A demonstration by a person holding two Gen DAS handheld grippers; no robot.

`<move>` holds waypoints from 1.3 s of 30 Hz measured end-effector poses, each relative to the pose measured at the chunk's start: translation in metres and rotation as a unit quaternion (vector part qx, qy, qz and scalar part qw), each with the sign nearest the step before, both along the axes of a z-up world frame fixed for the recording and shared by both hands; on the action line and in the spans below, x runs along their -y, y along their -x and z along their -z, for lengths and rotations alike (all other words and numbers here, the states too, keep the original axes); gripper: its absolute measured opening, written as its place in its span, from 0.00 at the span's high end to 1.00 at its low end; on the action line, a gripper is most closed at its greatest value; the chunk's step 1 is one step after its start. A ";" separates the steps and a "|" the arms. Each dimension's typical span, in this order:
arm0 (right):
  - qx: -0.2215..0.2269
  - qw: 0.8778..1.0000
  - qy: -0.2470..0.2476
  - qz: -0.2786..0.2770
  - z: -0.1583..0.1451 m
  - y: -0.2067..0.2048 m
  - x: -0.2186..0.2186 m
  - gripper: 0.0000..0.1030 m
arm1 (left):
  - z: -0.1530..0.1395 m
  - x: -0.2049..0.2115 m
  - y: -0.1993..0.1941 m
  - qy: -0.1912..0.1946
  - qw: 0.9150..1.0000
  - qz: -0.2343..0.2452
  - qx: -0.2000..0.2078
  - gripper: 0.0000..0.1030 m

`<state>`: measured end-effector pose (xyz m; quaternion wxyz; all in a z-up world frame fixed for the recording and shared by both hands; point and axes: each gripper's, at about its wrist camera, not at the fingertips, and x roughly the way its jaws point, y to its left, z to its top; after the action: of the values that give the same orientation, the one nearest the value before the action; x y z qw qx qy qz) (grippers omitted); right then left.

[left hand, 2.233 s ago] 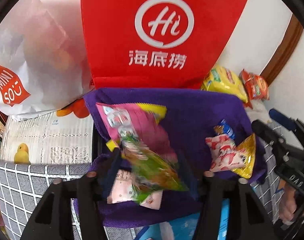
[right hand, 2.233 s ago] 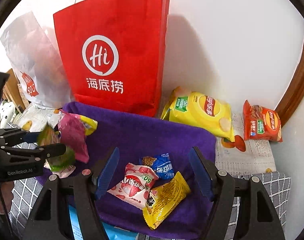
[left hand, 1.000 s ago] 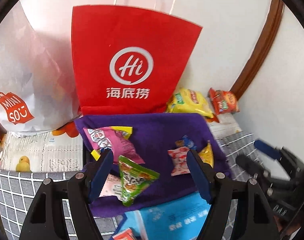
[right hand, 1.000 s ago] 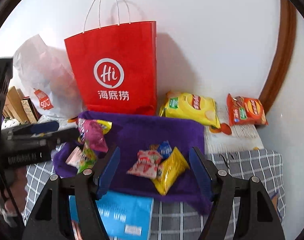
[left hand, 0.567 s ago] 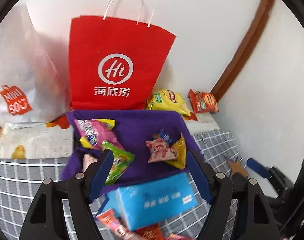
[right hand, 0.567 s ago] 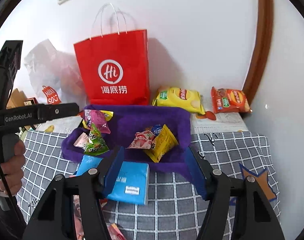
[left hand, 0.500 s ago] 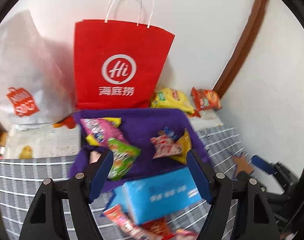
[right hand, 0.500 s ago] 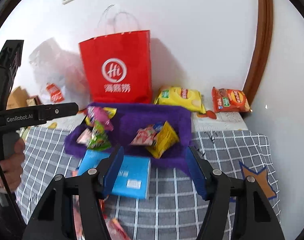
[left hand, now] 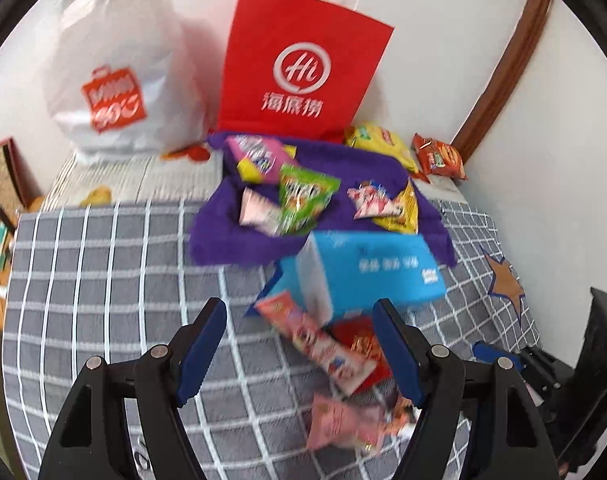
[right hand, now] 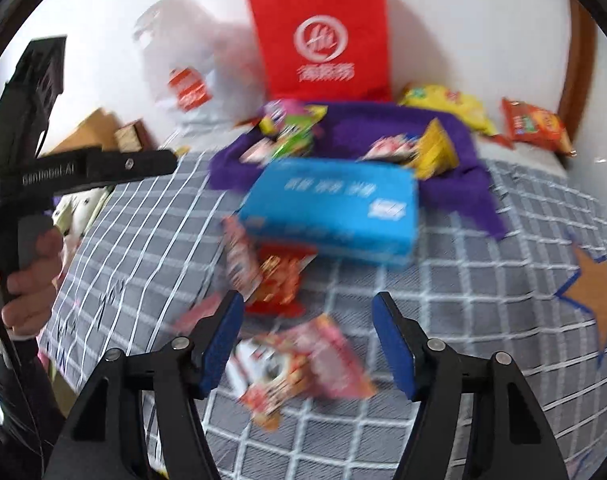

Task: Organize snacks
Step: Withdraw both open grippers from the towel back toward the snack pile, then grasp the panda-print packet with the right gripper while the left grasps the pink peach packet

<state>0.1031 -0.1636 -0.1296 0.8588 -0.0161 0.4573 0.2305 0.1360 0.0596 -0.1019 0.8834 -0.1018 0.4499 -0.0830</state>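
Note:
A purple fabric basket (left hand: 231, 236) holds a pink packet (left hand: 259, 156), a green packet (left hand: 303, 200), a pink-white packet (left hand: 369, 202) and a yellow packet (left hand: 403, 212). In front of it lies a blue box (left hand: 367, 272). Loose snacks lie on the checked cloth: a long pink-red packet (left hand: 315, 338), a red packet (left hand: 363, 344) and a pink packet (right hand: 303, 360). My left gripper (left hand: 299, 356) is open and empty above the loose packets. My right gripper (right hand: 309, 344) is open and empty, its jaws either side of the pink packet.
A red paper bag (left hand: 303, 68) and a white plastic bag (left hand: 115, 80) stand against the wall. A yellow chip bag (left hand: 379, 140) and an orange bag (left hand: 439, 156) lie behind the basket. The grey checked cloth (left hand: 95, 264) covers the surface. Boxes (right hand: 99, 132) sit at the left.
Both grippers have pulled back from the basket and tilted down. The blue box and the loose packets on the cloth have come into view. The green packet lies in the basket.

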 end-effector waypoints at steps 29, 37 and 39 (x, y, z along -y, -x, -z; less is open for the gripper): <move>0.094 0.992 0.055 0.064 0.046 0.020 0.034 0.43 | 0.062 0.032 0.045 0.010 0.999 0.027 -0.035 0.30; 0.082 0.989 0.049 0.112 0.071 0.000 0.060 0.43 | 0.089 0.071 0.048 0.000 0.994 0.083 -0.066 0.28; 0.086 0.989 0.042 0.114 0.074 0.002 0.062 0.43 | 0.094 0.074 0.051 -0.008 0.995 0.078 -0.059 0.28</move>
<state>0.1011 -0.2257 -0.2035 0.9141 -0.0192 0.3899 0.1096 0.0850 -0.0143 -0.1963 0.8470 -0.0642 0.5083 -0.1417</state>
